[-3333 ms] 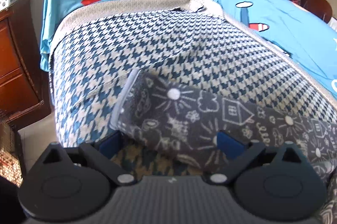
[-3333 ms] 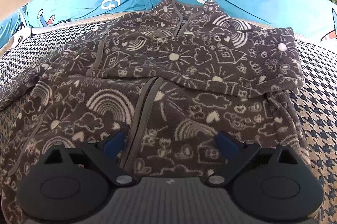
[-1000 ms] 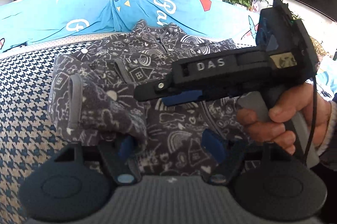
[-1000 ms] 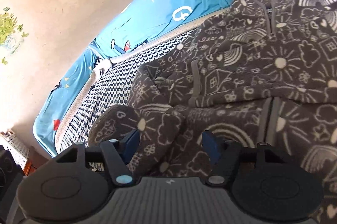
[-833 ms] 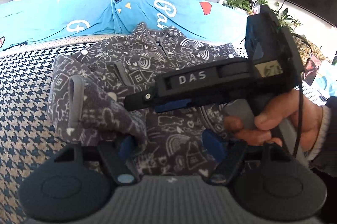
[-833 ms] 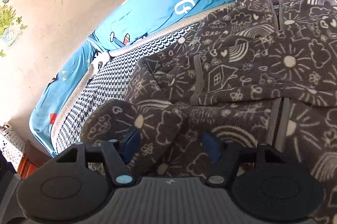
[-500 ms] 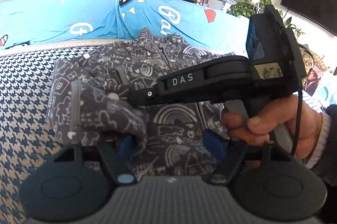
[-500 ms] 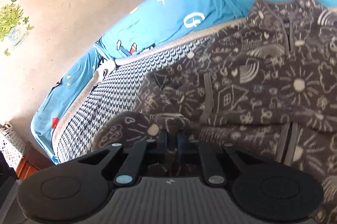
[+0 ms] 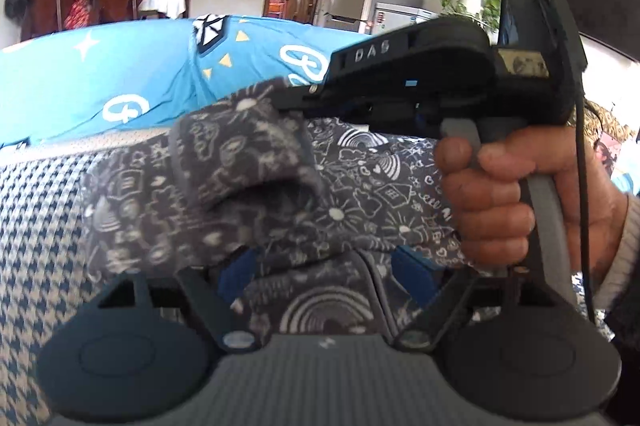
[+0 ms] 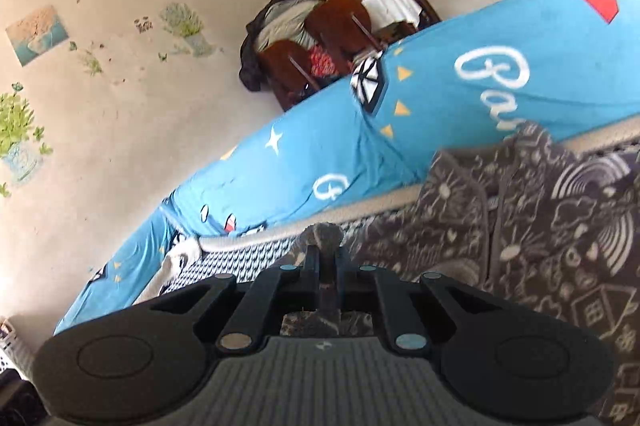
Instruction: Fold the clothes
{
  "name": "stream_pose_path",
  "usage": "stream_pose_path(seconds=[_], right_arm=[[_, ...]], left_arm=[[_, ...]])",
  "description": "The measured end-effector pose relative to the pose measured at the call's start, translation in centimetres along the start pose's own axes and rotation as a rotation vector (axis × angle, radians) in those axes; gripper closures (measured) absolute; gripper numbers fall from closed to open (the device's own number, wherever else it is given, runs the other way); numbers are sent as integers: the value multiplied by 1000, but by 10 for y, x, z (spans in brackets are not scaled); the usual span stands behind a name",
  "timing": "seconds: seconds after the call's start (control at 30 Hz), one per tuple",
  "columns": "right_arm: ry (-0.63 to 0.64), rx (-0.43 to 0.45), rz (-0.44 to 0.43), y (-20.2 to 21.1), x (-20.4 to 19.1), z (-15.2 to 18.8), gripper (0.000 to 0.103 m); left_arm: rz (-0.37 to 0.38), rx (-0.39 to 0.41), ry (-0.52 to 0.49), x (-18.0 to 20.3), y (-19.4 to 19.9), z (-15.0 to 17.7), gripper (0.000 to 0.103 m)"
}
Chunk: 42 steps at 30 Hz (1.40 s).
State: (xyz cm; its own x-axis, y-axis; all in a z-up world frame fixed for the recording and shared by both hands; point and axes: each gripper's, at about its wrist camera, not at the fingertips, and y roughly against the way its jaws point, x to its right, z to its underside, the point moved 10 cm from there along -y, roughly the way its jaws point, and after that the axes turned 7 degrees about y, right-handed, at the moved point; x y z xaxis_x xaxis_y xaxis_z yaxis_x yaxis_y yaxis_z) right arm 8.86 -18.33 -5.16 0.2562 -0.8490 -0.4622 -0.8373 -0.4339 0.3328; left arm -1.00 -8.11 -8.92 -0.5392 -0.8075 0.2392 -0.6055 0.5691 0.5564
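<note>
The grey doodle-print fleece jacket (image 9: 360, 193) (suns, rainbows, little houses) is spread on the houndstooth blanket (image 9: 36, 226), and its sleeve (image 9: 240, 149) is lifted up off it, pinched tight in the right gripper (image 10: 324, 266), which reads "DAS" in raised letters along its side. The left gripper (image 9: 324, 272) hangs low over the jacket's front with its blue-padded fingers (image 9: 412, 268) spread wide, gripping nothing. Behind it all there's a bright blue cover (image 10: 460, 97) with curly white lettering, starts like "Ba", rest is hidden.
</note>
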Motion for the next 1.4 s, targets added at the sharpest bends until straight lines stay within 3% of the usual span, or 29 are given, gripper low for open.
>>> stream_pose_path(seconds=[0.17, 0.37, 0.63, 0.9, 1.07, 1.13, 1.4], right_arm=[[-14, 114, 181, 28, 47, -36, 93], [-52, 43, 421, 41, 99, -21, 90], [-89, -2, 538, 66, 139, -8, 90], [-8, -50, 434, 61, 116, -2, 83], [94, -121, 351, 49, 88, 14, 68], [121, -146, 330, 45, 80, 21, 57], [240, -203, 291, 32, 57, 42, 39]], left_arm=[[2, -27, -13, -3, -22, -5, 21], [-32, -47, 68, -14, -39, 0, 21], [-79, -12, 100, -21, -39, -11, 13], [-160, 25, 138, -36, -38, -21, 8], [-236, 5, 184, -54, -42, -19, 8], [-253, -8, 215, -62, -44, -17, 8], [-303, -35, 271, -76, -50, -9, 8]])
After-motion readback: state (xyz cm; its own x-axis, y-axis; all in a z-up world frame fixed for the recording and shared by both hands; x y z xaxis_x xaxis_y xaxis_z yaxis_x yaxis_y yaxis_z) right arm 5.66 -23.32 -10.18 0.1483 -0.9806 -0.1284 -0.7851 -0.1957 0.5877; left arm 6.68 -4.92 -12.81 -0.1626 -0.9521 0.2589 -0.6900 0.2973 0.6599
